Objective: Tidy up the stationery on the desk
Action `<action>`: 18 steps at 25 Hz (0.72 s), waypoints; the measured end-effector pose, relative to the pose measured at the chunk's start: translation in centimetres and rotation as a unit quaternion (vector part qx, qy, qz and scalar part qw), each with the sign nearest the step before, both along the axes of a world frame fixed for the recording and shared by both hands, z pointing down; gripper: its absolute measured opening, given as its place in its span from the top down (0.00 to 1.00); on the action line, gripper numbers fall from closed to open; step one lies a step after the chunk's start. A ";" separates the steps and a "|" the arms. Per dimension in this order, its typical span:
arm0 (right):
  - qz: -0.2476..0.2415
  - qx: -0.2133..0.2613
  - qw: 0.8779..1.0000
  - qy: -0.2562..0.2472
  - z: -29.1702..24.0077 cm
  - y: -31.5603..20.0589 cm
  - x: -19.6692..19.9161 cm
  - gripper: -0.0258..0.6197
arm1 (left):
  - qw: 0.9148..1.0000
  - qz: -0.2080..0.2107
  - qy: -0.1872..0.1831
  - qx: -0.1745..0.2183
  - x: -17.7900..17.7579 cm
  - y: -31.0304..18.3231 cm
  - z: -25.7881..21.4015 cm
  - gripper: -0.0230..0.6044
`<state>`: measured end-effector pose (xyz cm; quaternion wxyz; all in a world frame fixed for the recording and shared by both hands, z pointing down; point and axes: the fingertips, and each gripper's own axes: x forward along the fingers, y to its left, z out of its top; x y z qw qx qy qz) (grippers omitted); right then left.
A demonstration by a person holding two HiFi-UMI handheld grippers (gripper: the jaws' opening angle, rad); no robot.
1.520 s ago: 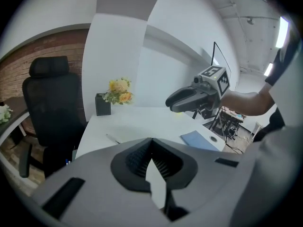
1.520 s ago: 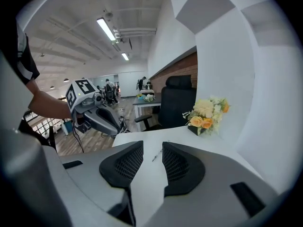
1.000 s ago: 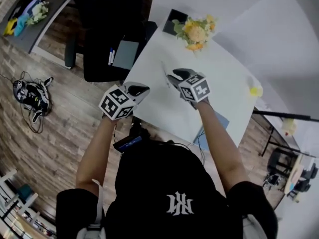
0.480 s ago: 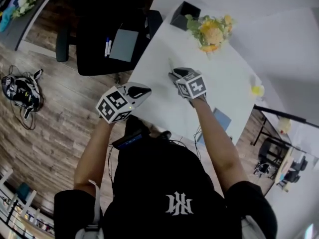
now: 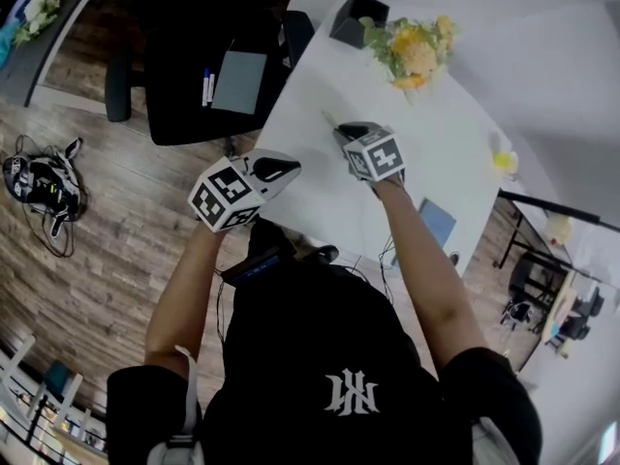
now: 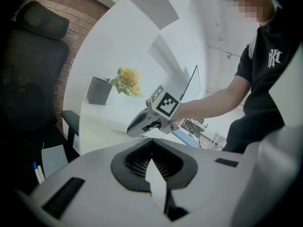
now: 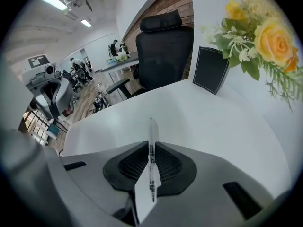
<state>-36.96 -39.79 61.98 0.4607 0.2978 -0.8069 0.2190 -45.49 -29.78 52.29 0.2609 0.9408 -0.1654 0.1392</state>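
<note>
My right gripper (image 5: pixel 346 133) is shut on a thin white pen (image 7: pixel 150 143), which sticks out forward above the white desk (image 5: pixel 426 153). The pen's tip (image 5: pixel 328 119) points towards the black pen holder (image 5: pixel 359 20), which stands at the desk's far corner beside yellow flowers (image 5: pixel 415 51). In the right gripper view the holder (image 7: pixel 211 70) is ahead and to the right, some way off. My left gripper (image 5: pixel 281 170) hovers at the desk's left edge, jaws closed on nothing (image 6: pixel 152 143). It faces the right gripper (image 6: pixel 137 125).
A black office chair (image 5: pixel 194 76) stands left of the desk, carrying a grey notebook (image 5: pixel 239 81) and two markers (image 5: pixel 206 87). A blue notebook (image 5: pixel 436 223) lies at the desk's near edge. A small yellow thing (image 5: pixel 504 161) sits at the right edge. Cables (image 5: pixel 39 177) lie on the wooden floor.
My right gripper has carried the pen a little farther over the desk towards the holder. The left gripper has shifted slightly right along the desk edge.
</note>
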 end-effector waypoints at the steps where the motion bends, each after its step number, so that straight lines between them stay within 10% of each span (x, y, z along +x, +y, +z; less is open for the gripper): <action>1: -0.002 0.007 1.000 -0.003 -0.3 -0.1 -0.1 0.86 | 1.000 0.001 0.001 0.000 0.1 0.1 -0.1 0.96; 18: 0.073 0.113 0.987 -0.084 -10.8 5.5 10.0 0.86 | 0.997 0.067 -0.025 0.035 8.5 4.7 -2.7 0.96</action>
